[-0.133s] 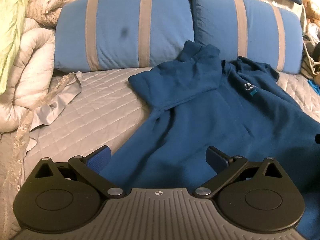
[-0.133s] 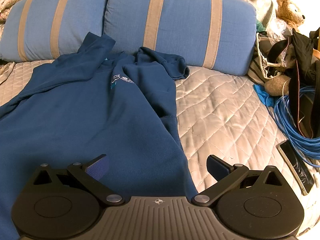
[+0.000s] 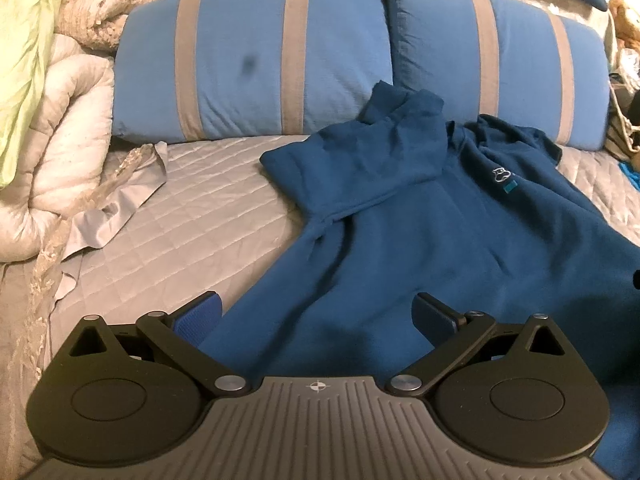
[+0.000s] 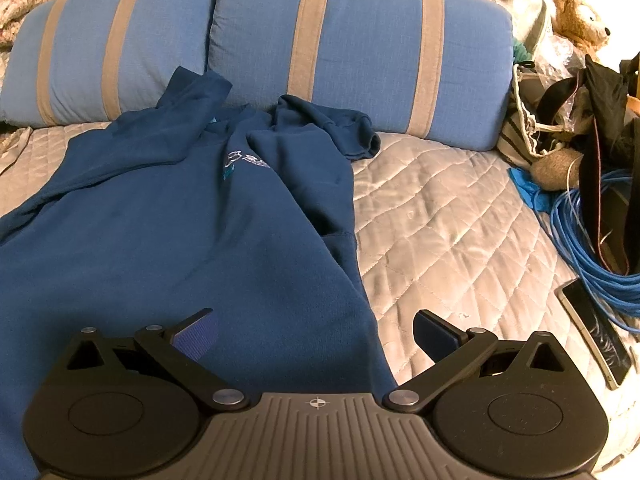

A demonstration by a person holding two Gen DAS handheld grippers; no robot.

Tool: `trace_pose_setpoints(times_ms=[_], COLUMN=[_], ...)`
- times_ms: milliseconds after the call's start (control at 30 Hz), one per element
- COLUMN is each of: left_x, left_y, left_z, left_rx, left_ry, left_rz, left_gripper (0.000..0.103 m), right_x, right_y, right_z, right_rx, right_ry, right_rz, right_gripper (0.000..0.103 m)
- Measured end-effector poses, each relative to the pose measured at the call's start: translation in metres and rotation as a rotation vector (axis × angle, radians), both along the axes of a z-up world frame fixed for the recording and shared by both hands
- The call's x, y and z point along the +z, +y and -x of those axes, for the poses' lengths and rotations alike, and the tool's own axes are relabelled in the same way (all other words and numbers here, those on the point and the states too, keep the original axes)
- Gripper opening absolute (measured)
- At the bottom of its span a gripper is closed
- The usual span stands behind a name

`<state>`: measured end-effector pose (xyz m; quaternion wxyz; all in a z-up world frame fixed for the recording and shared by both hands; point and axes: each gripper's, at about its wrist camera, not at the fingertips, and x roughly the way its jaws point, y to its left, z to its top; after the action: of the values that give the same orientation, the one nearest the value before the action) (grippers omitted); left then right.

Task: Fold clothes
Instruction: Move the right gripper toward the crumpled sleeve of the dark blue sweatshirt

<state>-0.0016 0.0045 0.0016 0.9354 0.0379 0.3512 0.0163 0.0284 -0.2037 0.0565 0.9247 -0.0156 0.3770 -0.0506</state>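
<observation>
Nothing has shifted: left tongs (image 3: 316, 314) and right tongs (image 4: 314, 330) gape wide, empty, over the blue shirt (image 3: 420, 240).

**Two matching black grippers**

Left gripper (image 3: 316, 318) and right gripper (image 4: 314, 330) look alike: grey ribbed base with a small crosshair mark; black round side discs; black linkage arms with silver screws; blue textured pads (image 3: 198, 318) on the fingers.

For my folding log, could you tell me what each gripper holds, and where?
Nothing: the left gripper and right gripper are both open above the blue sweatshirt.
</observation>
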Motion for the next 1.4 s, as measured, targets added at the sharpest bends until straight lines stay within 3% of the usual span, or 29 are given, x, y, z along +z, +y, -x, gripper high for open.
trace_pose_setpoints(times_ms=[300,1067,1400], left_x=[-0.004,-0.002,-0.001], left_y=[-0.002,-0.001,-0.001], left_z=[-0.001,-0.001,0.001], left_rx=[0.025,0.021,0.017], left_ry=[-0.004,-0.006,-0.023], left_rz=[-0.031,-0.015,-0.017], left_gripper=[0.103,0.103,0.103], right_x=[0.002,0.005,0.016], right_y=[-0.003,-0.009,-0.037], right_z=[0.0,0.004,0.006], right_rx=[0.0,-0.001,0.085], right_ry=[0.002,-0.029,-0.014], right_rz=[-0.022,-0.093,-0.229], right_gripper=[0.103,0.103,0.102])
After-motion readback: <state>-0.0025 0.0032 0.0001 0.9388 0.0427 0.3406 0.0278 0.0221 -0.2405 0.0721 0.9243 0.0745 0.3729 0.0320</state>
